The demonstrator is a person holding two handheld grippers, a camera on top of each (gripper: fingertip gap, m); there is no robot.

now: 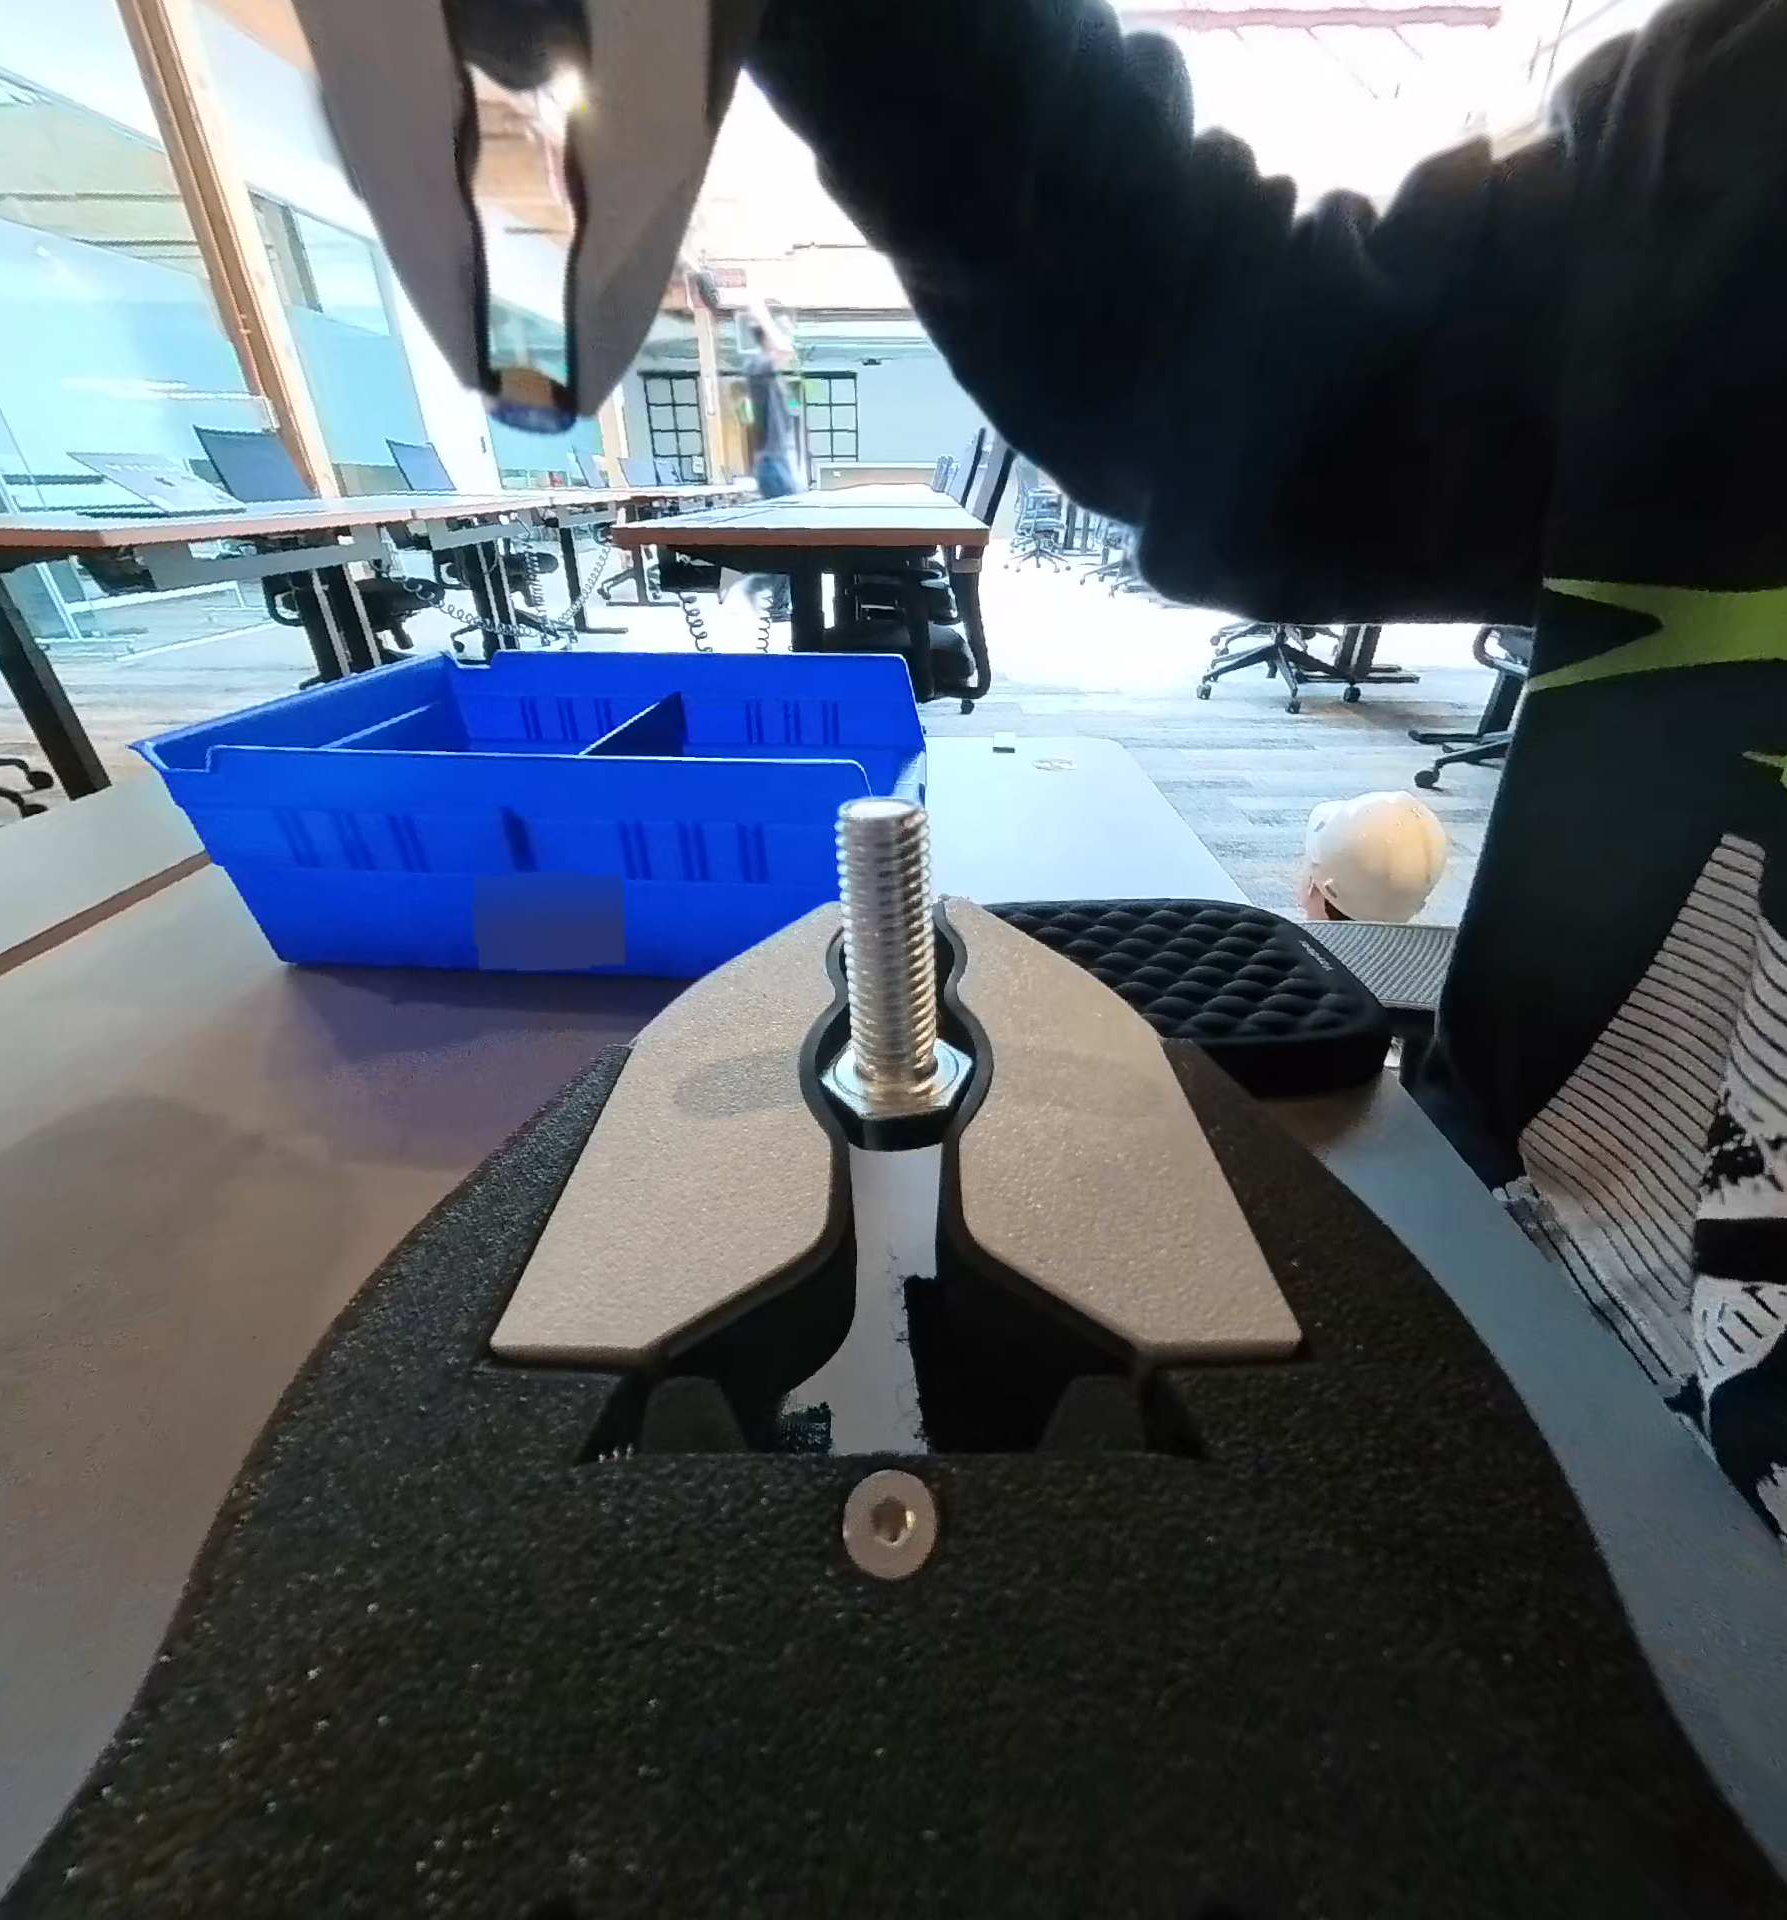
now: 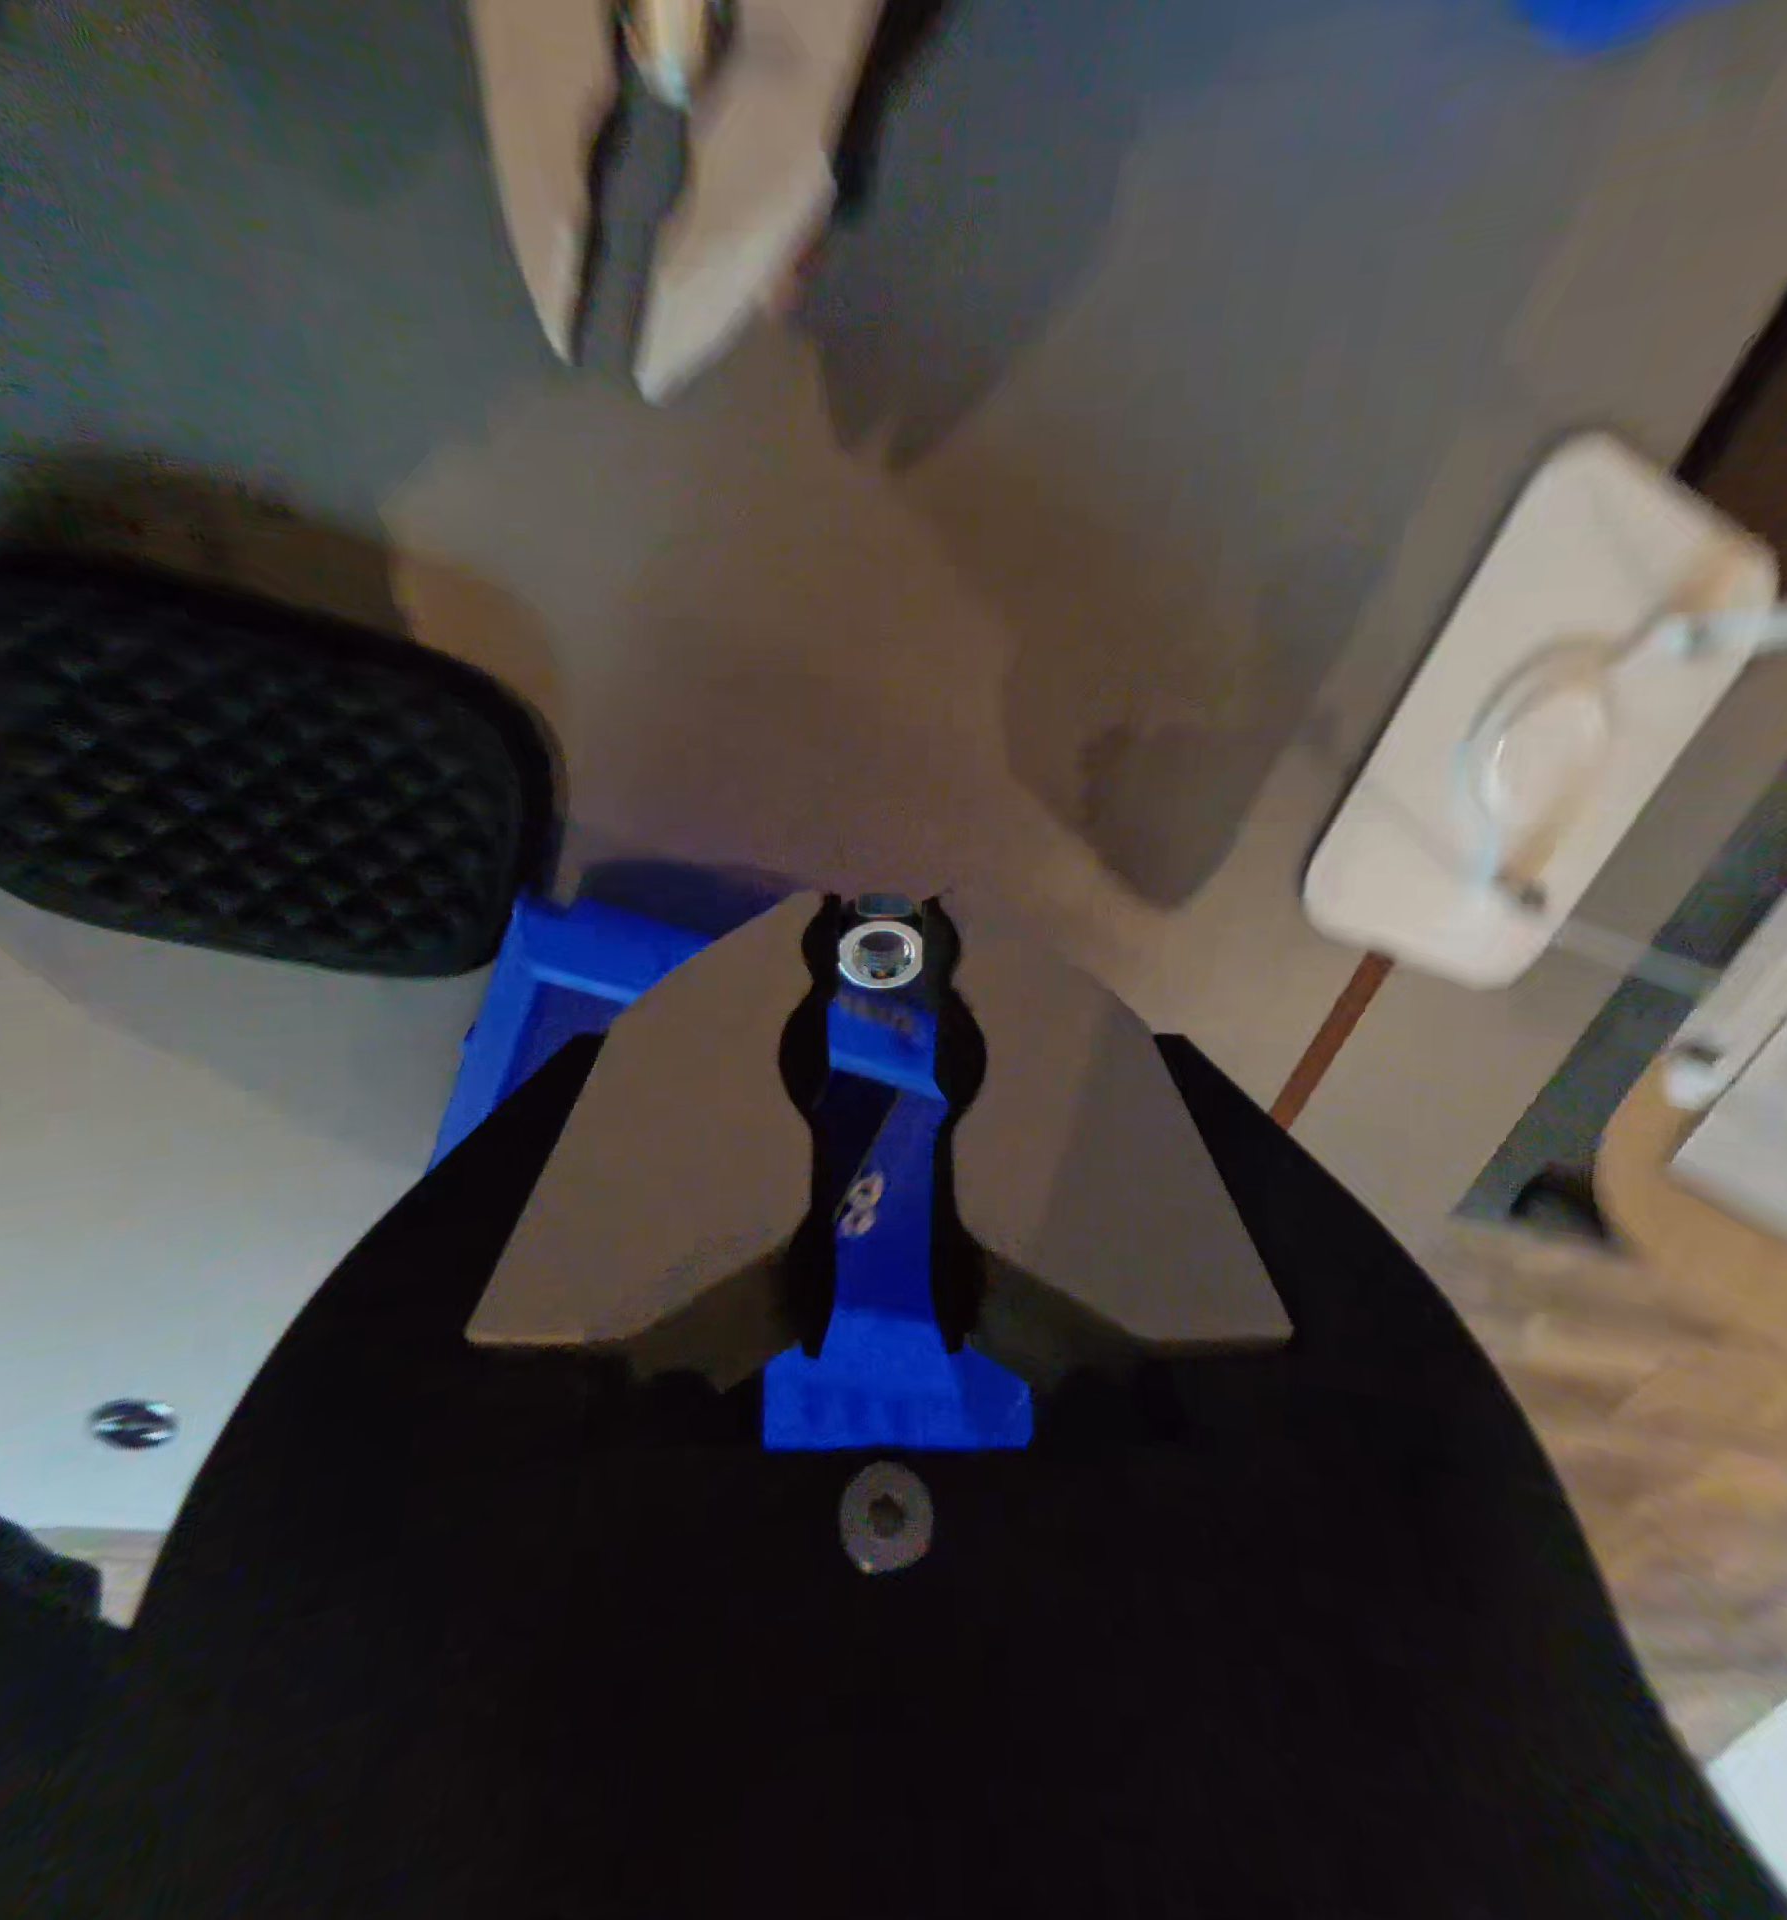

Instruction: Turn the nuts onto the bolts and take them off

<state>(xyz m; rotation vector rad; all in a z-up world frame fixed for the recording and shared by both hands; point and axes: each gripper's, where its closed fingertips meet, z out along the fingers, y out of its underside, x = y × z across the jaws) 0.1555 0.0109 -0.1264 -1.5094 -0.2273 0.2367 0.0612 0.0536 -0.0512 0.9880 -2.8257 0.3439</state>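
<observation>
My left gripper (image 1: 894, 1013) is pressed around a silver threaded steel bolt (image 1: 884, 935), which stands upright with its hexagonal head caught between the jaws. My right gripper (image 2: 876, 935) pinches a small shiny metal nut (image 2: 875, 954) at its tips, high above the grey table (image 1: 193, 1091) and well apart from the bolt. I judge that the threading-on step is beginning: next I must bring the nut over the bolt tip, level it, then turn. Behind stands a blue plastic bin with dividers (image 1: 515, 821)
</observation>
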